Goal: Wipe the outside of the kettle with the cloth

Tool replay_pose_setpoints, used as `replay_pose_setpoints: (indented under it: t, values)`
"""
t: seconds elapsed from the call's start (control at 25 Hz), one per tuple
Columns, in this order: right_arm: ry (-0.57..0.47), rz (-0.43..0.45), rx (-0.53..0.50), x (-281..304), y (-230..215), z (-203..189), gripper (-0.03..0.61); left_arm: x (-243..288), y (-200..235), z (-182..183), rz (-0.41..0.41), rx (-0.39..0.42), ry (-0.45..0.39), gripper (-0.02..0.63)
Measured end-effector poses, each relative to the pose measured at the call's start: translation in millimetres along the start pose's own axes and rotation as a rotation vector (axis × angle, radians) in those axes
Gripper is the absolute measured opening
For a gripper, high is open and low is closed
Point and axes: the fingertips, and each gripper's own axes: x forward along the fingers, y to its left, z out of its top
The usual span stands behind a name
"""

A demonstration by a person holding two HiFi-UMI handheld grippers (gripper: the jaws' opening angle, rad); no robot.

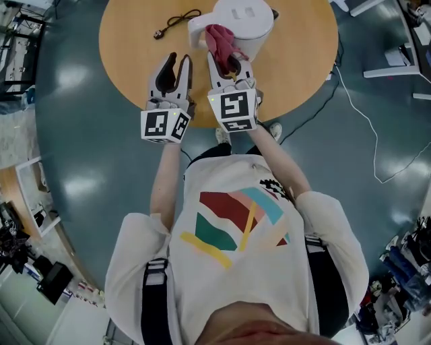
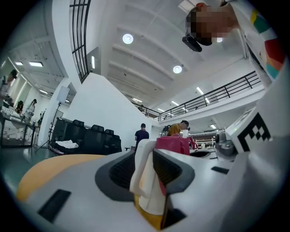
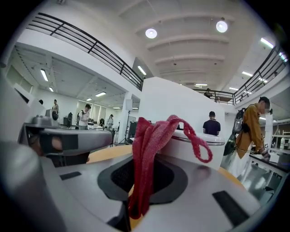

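A white kettle (image 1: 246,17) stands at the far side of the round wooden table (image 1: 135,47), with its handle (image 1: 196,30) facing my left gripper. My right gripper (image 1: 227,64) is shut on a red cloth (image 1: 219,39), which hangs against the kettle's near side. In the right gripper view the cloth (image 3: 145,158) rises out of the jaws in front of the kettle (image 3: 204,149). My left gripper (image 1: 178,62) stands open just left of the right one. In the left gripper view the kettle's handle (image 2: 141,181) shows in the gap between the spread jaws, untouched.
A black power cord (image 1: 176,22) with a plug lies on the table left of the kettle. A white cable (image 1: 357,101) trails over the grey floor at the right. Desks (image 1: 397,60) stand at the upper right. People stand far off in the hall.
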Motion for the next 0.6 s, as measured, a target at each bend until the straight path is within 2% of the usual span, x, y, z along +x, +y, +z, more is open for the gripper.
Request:
replay_pose_setpoints:
  t: [0.36, 0.6]
  values:
    - [-0.001, 0.001, 0.027, -4.2, -6.3, -1.5, 0.038, -0.7, -5.2, -1.4, 0.013, -0.006, 0.008, 0.153]
    - [0.001, 0.012, 0.037, -25.8, -26.4, -10.2, 0.038, 7.7, -33.0, -2.7, 0.008, -0.014, -0.002, 0.153]
